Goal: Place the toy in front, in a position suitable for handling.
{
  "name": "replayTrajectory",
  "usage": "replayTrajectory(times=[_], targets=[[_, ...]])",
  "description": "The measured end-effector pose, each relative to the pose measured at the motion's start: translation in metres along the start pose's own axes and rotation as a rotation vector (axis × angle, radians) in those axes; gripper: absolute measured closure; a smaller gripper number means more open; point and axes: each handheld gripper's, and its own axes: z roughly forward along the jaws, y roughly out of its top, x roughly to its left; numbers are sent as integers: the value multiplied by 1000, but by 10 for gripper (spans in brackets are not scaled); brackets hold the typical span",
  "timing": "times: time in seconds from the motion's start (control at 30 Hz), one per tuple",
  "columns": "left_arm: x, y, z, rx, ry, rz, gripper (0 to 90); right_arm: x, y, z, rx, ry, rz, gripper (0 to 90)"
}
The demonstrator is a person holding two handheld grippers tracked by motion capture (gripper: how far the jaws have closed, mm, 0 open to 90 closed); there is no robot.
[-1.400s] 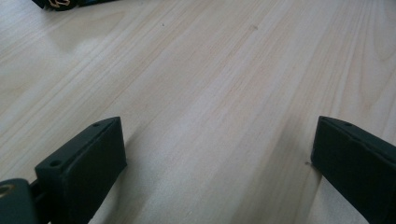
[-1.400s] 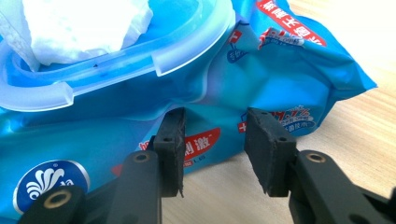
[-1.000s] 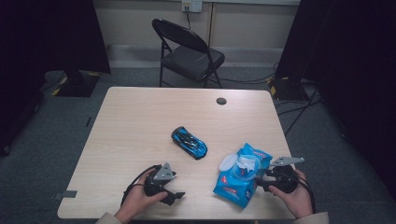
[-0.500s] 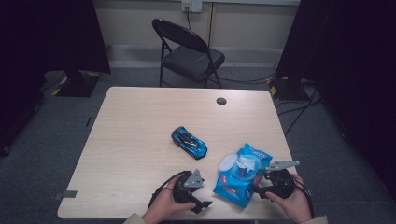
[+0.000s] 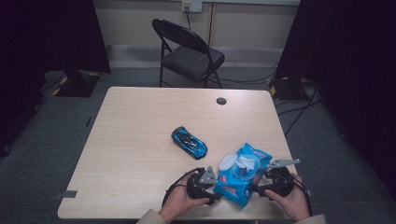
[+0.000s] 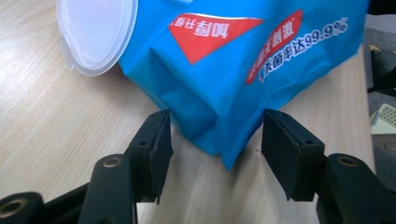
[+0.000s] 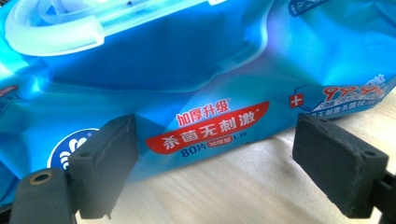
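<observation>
at the table's (image 5: 140,140) near edge, left tongs (image 6: 215,149) have slid in, closing around the wipes pack (image 5: 240,179) corner, not yet pinching; right tongs (image 7: 215,163) spread.

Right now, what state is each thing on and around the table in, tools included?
Wipes pack: lying flat on the table, flip lid open.
Toy car: on its wheels, untouched.
Folding chair: unfolded, unoccupied.
Left tool: jaws have just been closing around the pack's corner, pads not yet pressing.
Right tool: jaws have just been opening, the pack's edge between them, ungripped.
</observation>
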Motion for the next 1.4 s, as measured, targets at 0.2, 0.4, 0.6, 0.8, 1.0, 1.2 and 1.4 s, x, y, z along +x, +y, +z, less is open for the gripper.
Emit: replayTrajectory(times=[0.2, 0.4, 0.6, 0.8, 1.0, 1.2, 1.4], targets=[[8, 5, 7, 5, 35, -21, 447, -6, 9, 5, -10, -27, -10, 140], [20, 16, 15, 24, 73, -43, 453, -14, 24, 11, -10, -78, -30, 154], [27, 21, 20, 27, 89, -50, 455, -18, 34, 13, -3, -118, -49, 189], [24, 13, 15, 18, 74, -54, 340, -8, 30, 9, 0, -105, -66, 212], [20, -3, -3, 33, 71, -25, 264, 13, 26, -3, 7, -88, -125, 217], [24, -22, -24, 52, 96, -22, 235, 27, 23, -9, 11, -66, -123, 211], [28, -40, -40, 30, 109, -29, 204, 31, 21, -7, -3, -75, -103, 215]])
